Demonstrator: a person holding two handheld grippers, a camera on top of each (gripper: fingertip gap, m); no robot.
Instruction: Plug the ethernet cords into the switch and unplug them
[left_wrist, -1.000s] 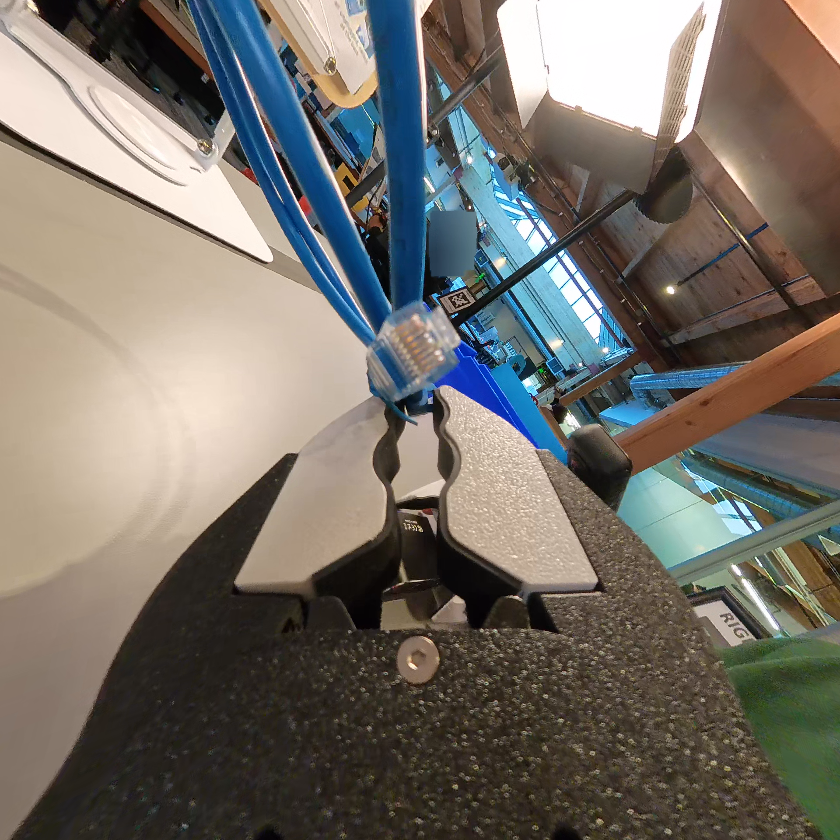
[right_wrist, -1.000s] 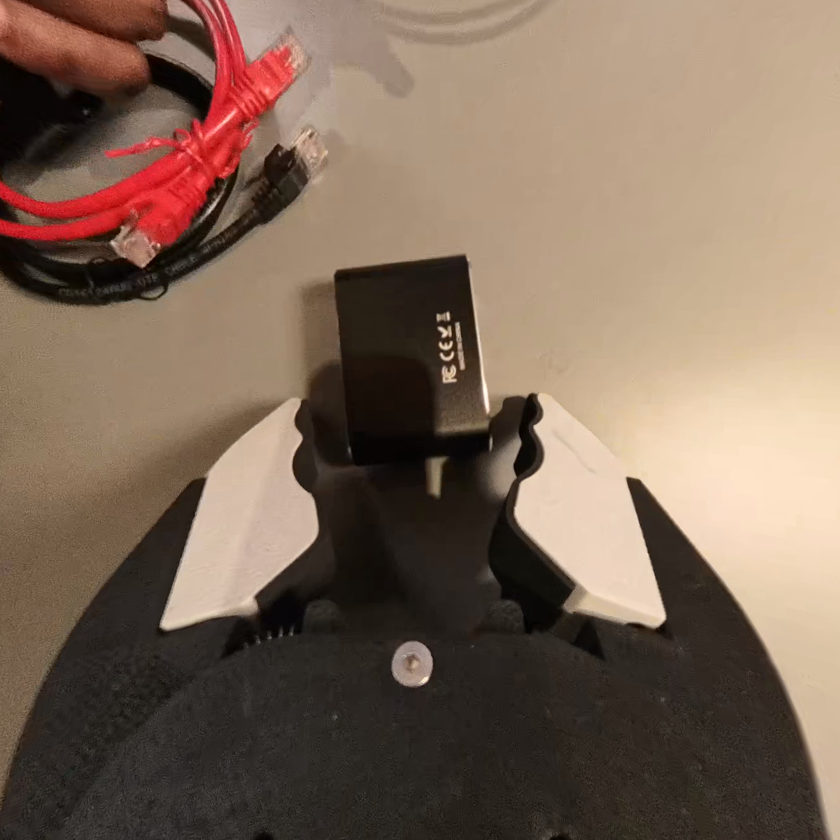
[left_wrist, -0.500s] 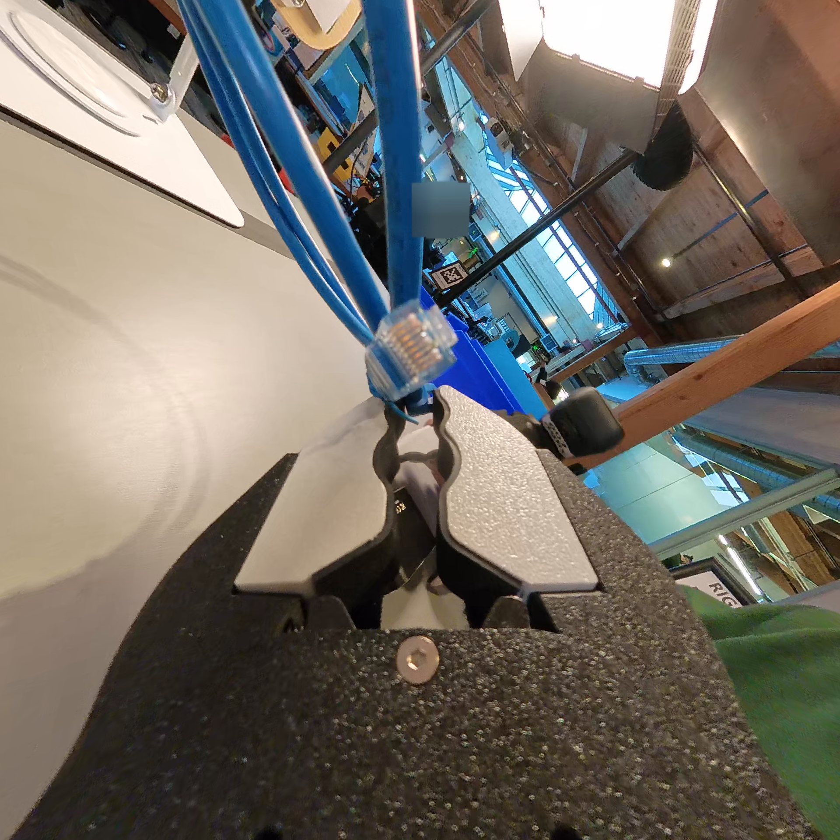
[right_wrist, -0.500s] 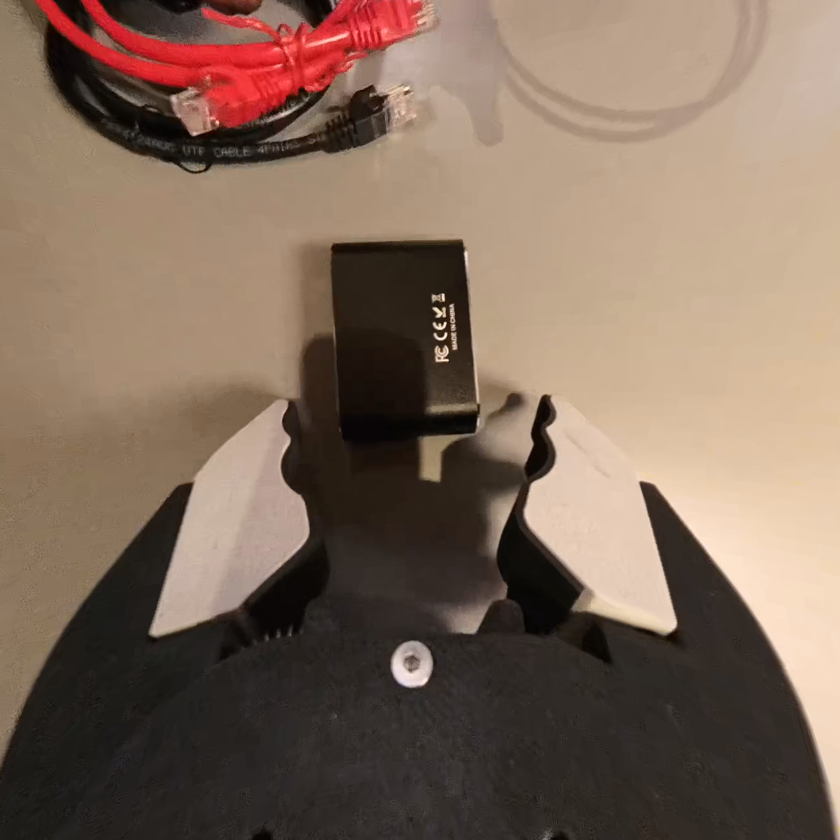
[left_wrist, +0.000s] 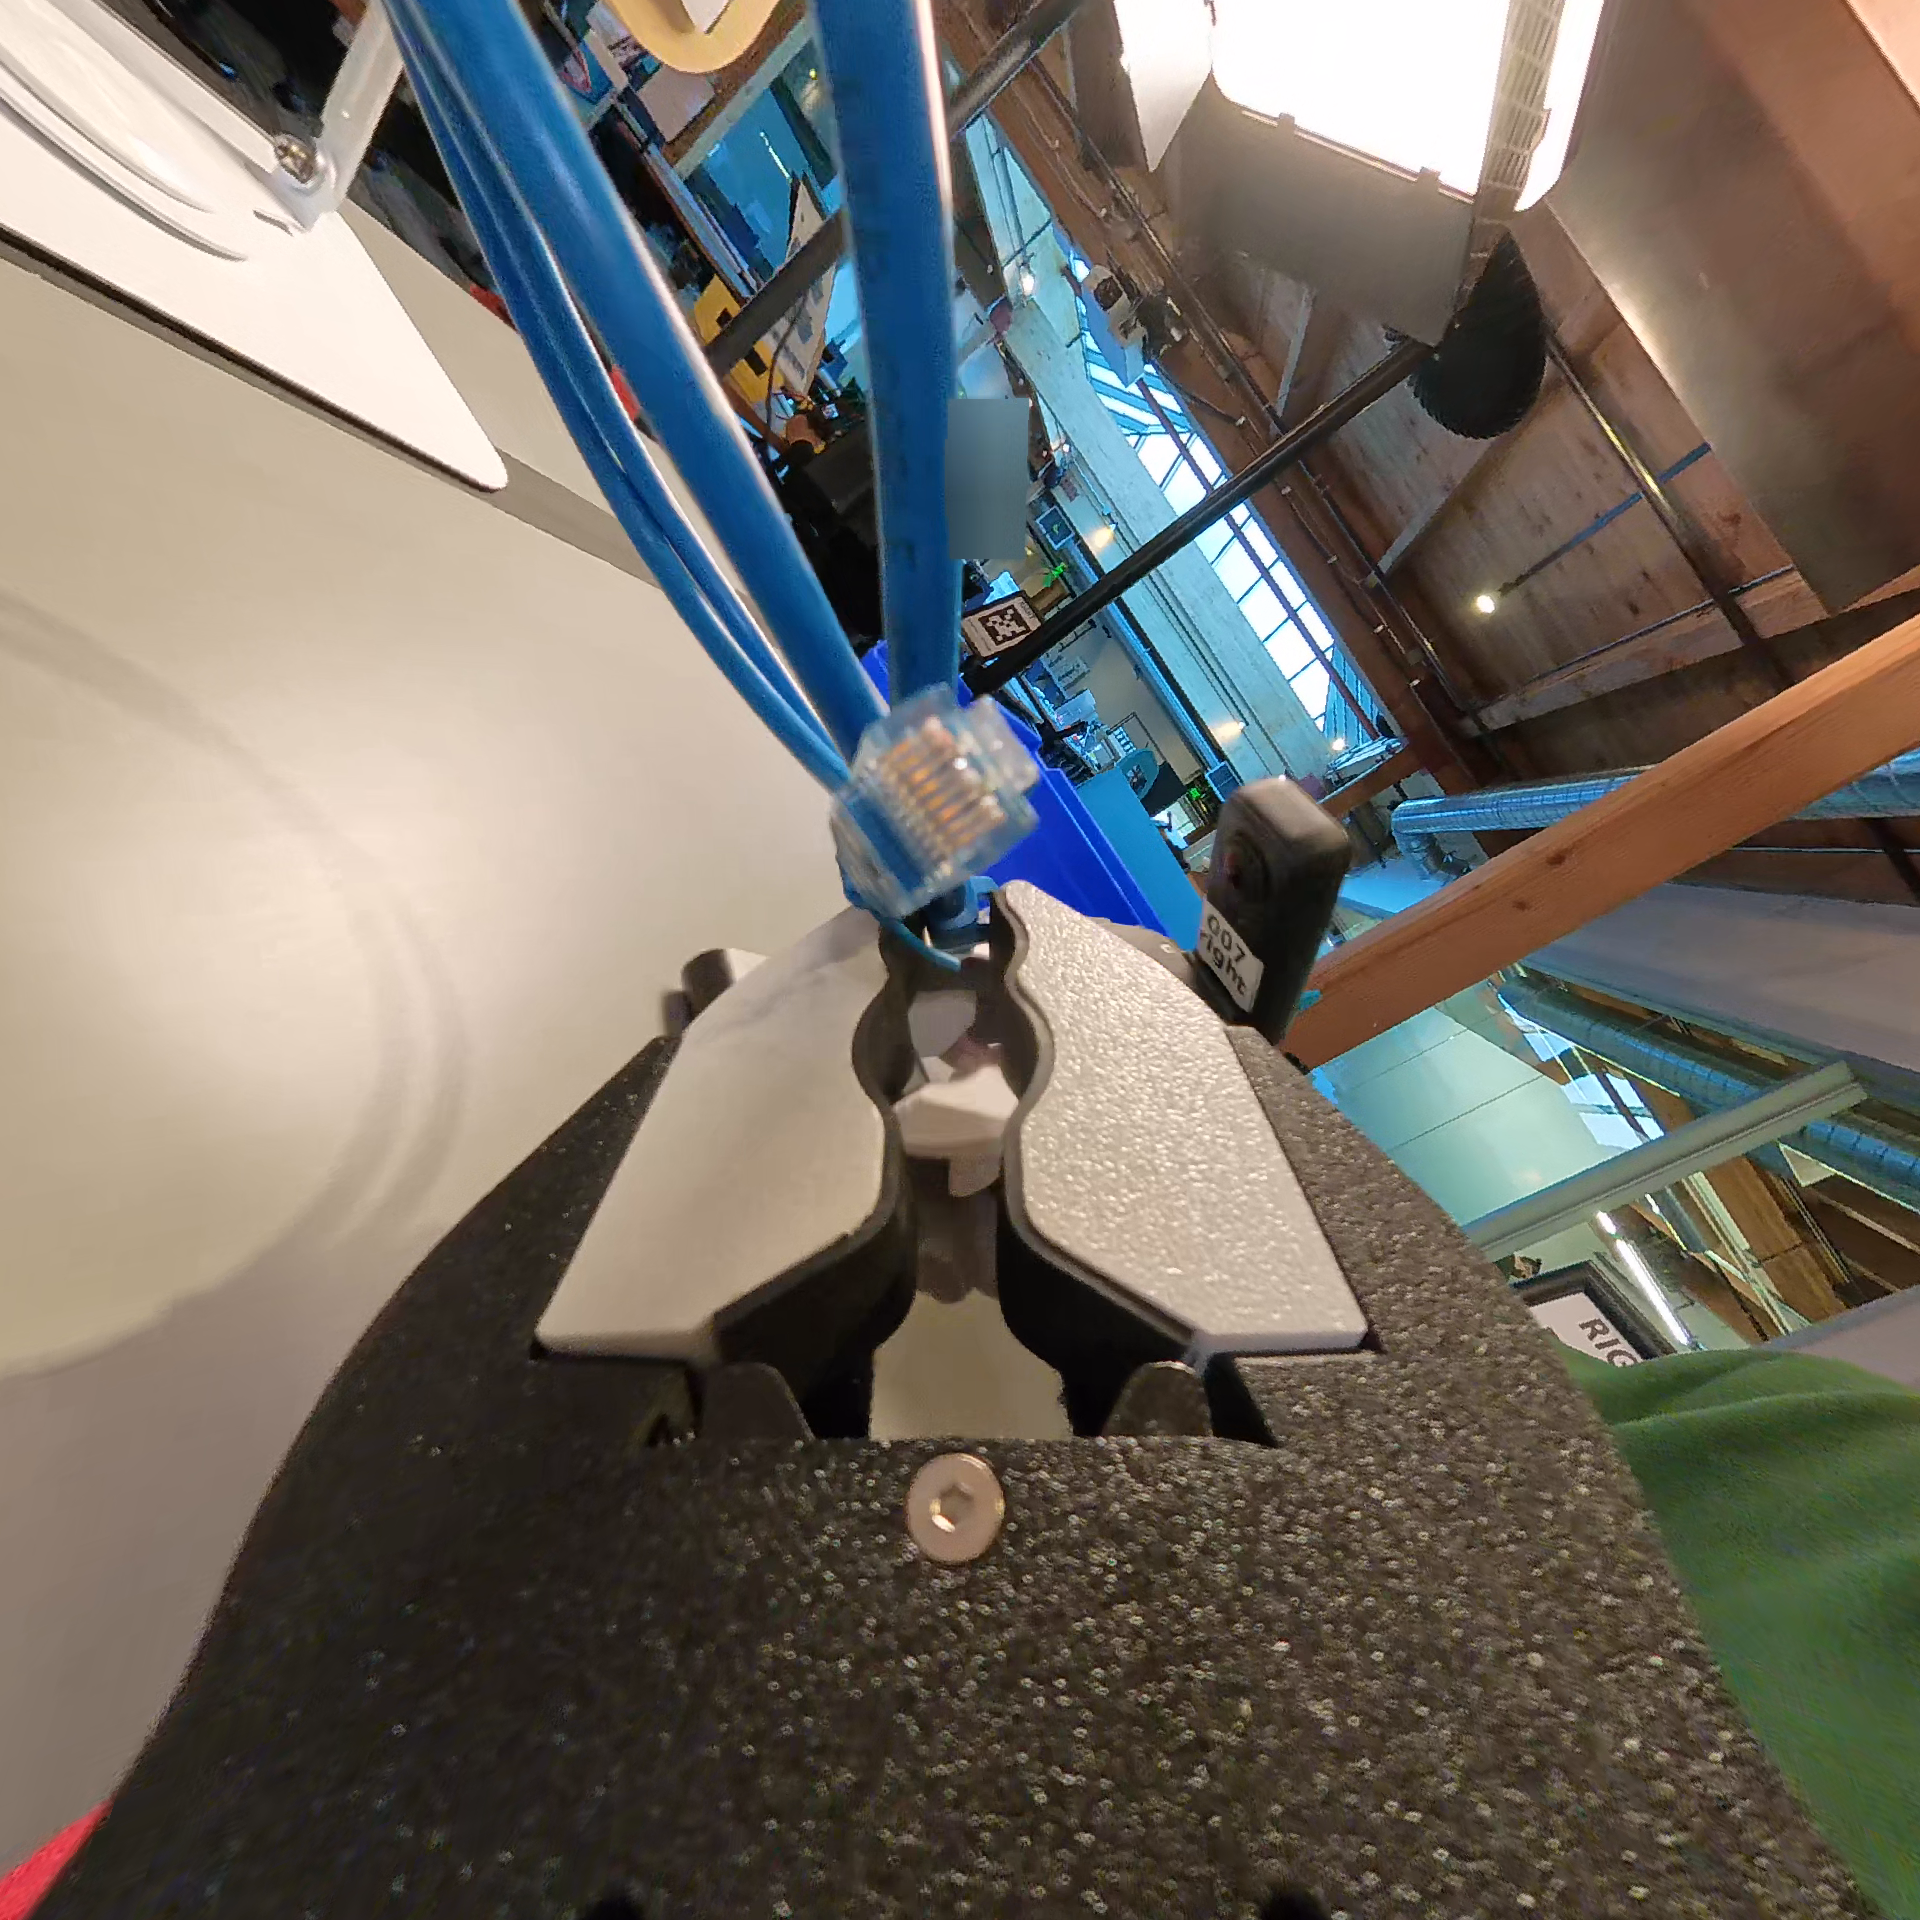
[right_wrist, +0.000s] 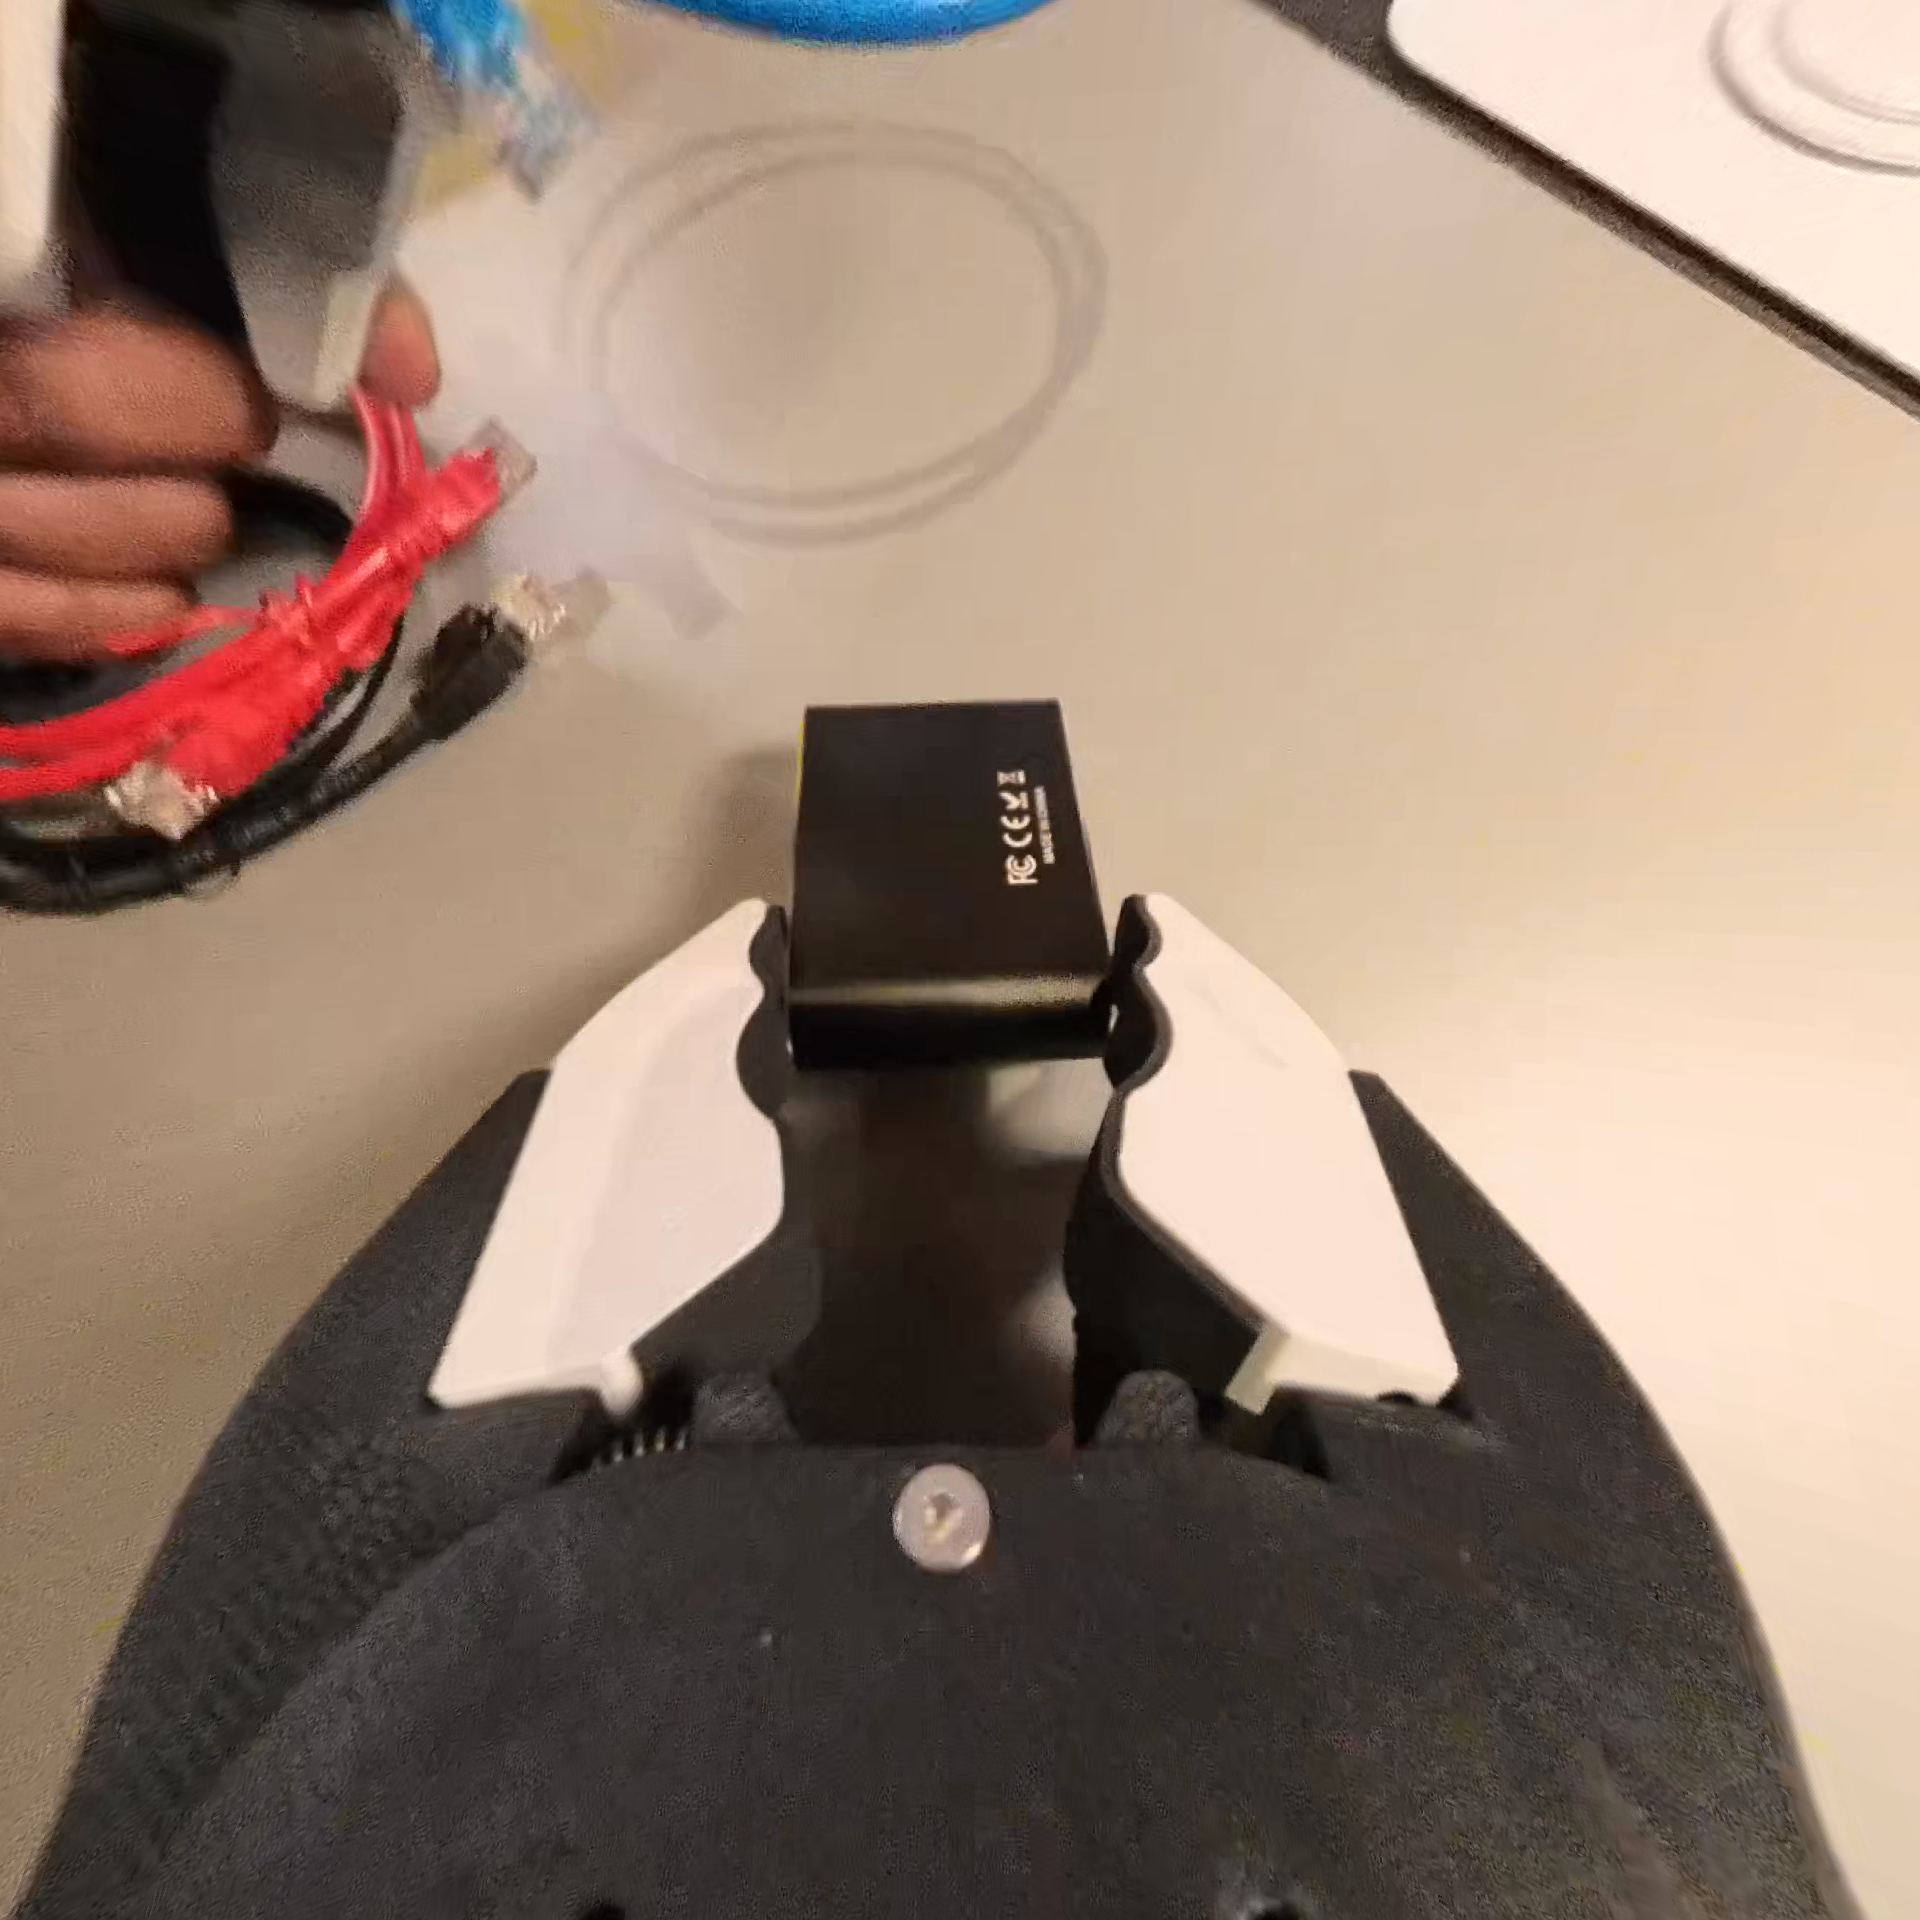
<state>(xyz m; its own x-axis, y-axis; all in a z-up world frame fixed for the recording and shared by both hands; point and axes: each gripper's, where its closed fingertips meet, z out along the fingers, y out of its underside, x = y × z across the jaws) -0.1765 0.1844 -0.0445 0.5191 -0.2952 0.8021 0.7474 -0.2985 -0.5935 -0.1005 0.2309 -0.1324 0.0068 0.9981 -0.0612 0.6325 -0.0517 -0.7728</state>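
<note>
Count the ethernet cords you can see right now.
3: a blue cord pinched in the left claw, plus a red cord and a black cord lying together on the table, left of the switch. Others may be out of frame.

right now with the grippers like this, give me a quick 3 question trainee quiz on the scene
1. True or false: the right gripper has its jaws on either side of the black switch.
2. What colour is the cord that the left gripper holds?
3. Lying beside the black cord is a cord that is: A red, B green, C white?

Key: 1 true; 2 blue; 3 A, the red cord.
</note>
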